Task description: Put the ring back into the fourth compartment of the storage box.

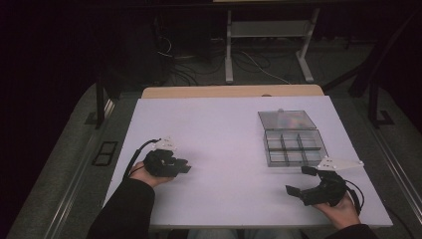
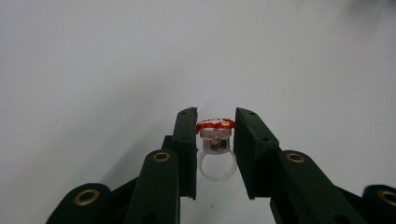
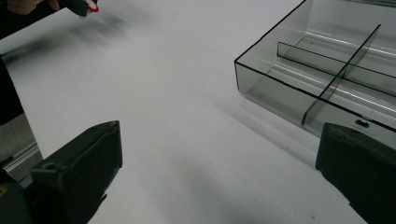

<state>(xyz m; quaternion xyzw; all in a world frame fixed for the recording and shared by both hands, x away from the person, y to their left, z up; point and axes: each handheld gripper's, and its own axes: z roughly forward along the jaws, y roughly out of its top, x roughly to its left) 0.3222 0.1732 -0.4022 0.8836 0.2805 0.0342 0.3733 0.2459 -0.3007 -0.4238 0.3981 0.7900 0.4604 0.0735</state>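
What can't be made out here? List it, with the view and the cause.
- Ring in the high view: hidden inside the left gripper.
- Ring's top pattern, left gripper view: seen edge-on, too small.
- Box in the right gripper view: cut off by the frame edge and the right gripper's jaw.
- Box contents in the high view: too small to tell.

Translucent plastic ring [image 2: 215, 154], matt white table [image 2: 93, 70]
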